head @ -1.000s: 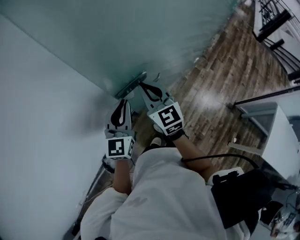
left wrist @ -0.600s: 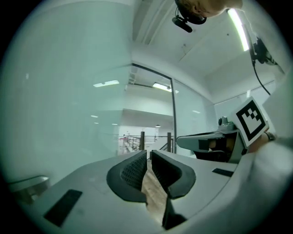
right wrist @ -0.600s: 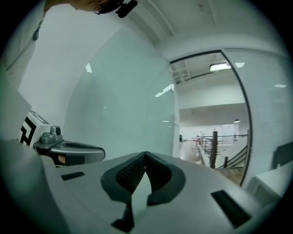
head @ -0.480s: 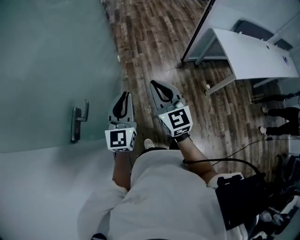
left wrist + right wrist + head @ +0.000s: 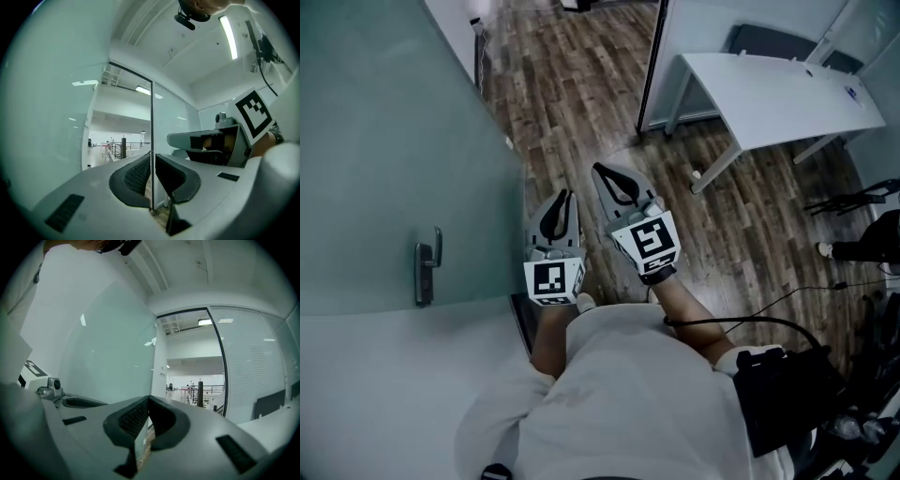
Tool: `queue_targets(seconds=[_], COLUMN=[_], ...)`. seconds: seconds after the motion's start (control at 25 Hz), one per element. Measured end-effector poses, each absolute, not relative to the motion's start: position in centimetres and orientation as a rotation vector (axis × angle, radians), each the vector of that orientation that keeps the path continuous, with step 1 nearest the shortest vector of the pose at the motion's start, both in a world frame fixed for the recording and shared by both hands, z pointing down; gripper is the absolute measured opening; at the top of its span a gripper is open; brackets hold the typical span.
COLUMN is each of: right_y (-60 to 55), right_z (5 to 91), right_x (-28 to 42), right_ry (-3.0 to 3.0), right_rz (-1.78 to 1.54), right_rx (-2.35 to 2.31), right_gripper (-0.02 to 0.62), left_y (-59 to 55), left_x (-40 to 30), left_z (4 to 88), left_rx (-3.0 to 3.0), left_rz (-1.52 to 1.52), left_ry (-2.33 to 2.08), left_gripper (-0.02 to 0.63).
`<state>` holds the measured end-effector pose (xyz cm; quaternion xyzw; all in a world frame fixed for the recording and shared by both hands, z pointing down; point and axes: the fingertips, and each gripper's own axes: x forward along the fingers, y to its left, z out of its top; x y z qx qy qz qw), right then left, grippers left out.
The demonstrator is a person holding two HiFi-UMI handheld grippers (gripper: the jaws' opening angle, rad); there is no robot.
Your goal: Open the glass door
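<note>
So the glass door [image 5: 384,141] is seen filling the left side of the head view, frosted greenish, with its top cut off by the frame. Its dark handle [image 5: 425,267] sits low on the pane and is too small for much detail to be made out. Both grippers are held level just right of the door's free edge, side by side over the wood floor [image 5: 581,103], neither one touching the glass or the handle. The left gripper [image 5: 565,195] is nearest the edge, with its jaws left a thin slit apart and nothing caught in it. The right gripper [image 5: 598,169] is pressed fully together on nothing. Forearms are mostly covered by the white sleeves [image 5: 609,394]. Past the door edge, a bright hall with railings can be seen in both gripper views. A white desk [image 5: 769,94] is parked well away from the door, and some dark gear [image 5: 783,394] at bottom right can't really be identified.
</note>
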<state>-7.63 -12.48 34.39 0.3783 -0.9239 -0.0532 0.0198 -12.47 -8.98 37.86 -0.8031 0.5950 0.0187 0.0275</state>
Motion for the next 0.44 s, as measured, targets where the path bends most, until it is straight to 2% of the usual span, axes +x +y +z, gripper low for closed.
queue_targets(seconds=[0.16, 0.44], right_y=[-13.8, -15.7], right_z=[34.1, 33.9], right_x=[-3.2, 1.3], right_ry=[-2.883, -2.895], right_rz=[-0.142, -0.113], right_rx=[1.225, 1.252], right_gripper=[0.002, 0.003], left_y=[-9.1, -9.3], left_x=[-8.9, -7.1], left_z=[37.5, 37.2], left_rx=[-2.468, -2.399], left_rz=[0.033, 0.012], left_ry=[1.824, 1.885], left_gripper=[0.035, 0.035])
